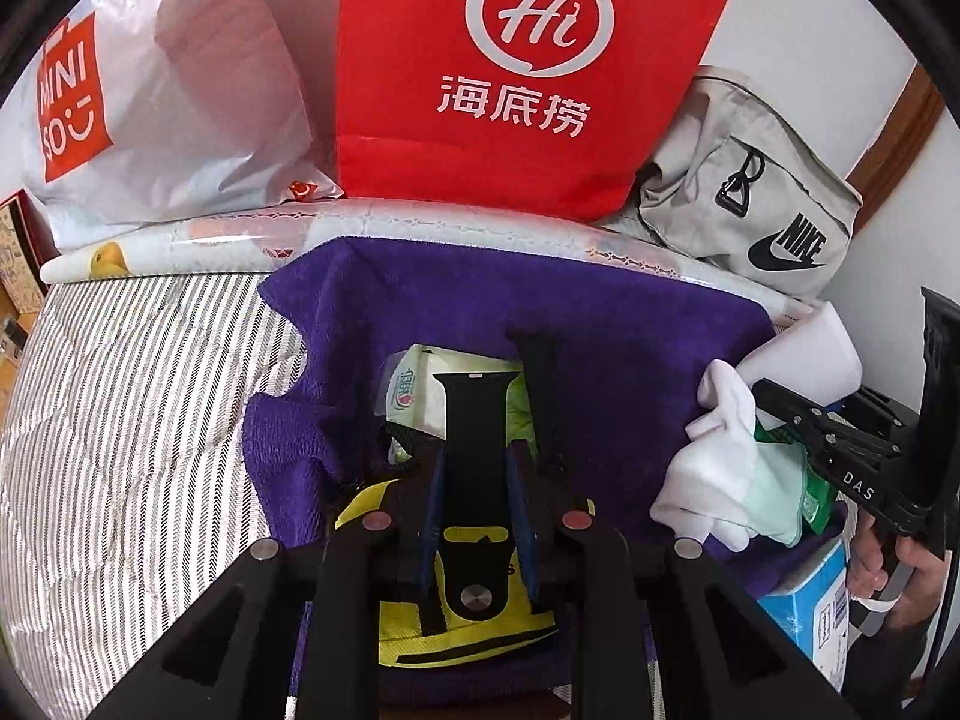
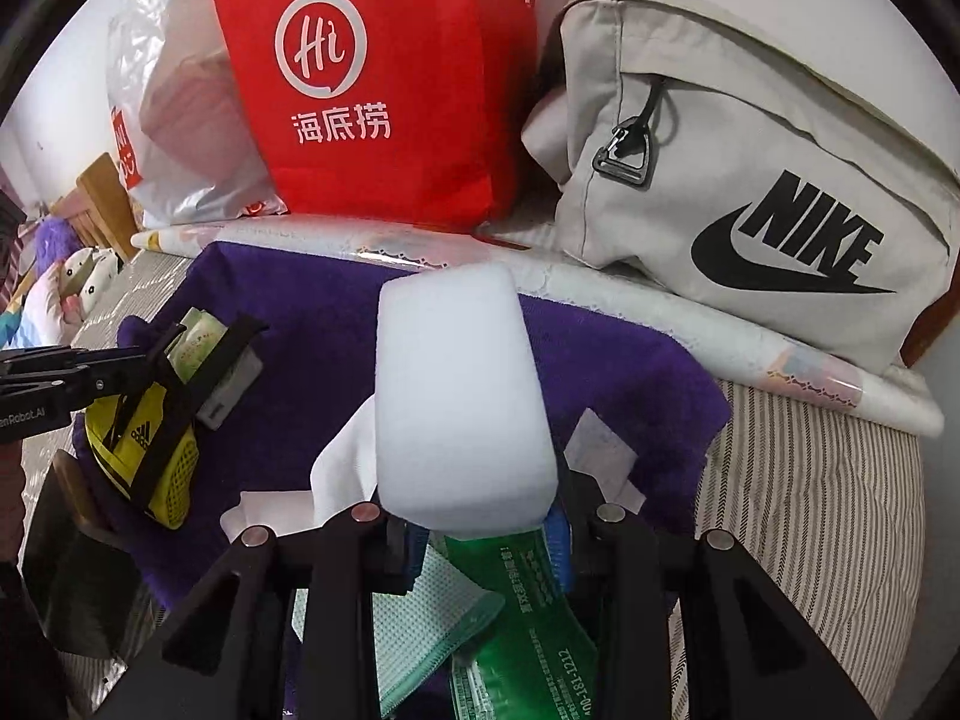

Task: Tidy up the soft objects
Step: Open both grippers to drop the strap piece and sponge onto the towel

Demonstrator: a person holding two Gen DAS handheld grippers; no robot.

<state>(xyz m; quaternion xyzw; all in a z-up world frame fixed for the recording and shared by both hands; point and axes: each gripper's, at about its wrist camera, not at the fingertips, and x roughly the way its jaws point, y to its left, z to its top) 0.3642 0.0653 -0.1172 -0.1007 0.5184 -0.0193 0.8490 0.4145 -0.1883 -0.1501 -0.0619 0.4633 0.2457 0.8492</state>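
My left gripper (image 1: pixel 475 462) is shut on a black strap (image 1: pixel 474 408) that rises between its blue pads. Below it lie a yellow Adidas item (image 1: pixel 414 642), a tissue pack (image 1: pixel 420 396) and the purple towel (image 1: pixel 600 312). The right wrist view shows the left gripper (image 2: pixel 207 342) at the left, over the yellow item (image 2: pixel 144 450). My right gripper (image 2: pixel 486 531) is shut on a white sponge block (image 2: pixel 456 390), bundled with a green packet (image 2: pixel 534 618) and a pale green cloth (image 2: pixel 420 618). It hangs over the towel's right side, with a white cloth (image 1: pixel 714 462) drooping from it.
A red bag (image 1: pixel 522 78), a white Miniso bag (image 1: pixel 168 108) and a beige Nike bag (image 1: pixel 744 198) lean against the wall behind a rolled sheet (image 1: pixel 240 240). Striped bedding (image 1: pixel 120 390) spreads left. A blue-and-white pack (image 1: pixel 810 606) sits near a person's hand (image 1: pixel 882 570).
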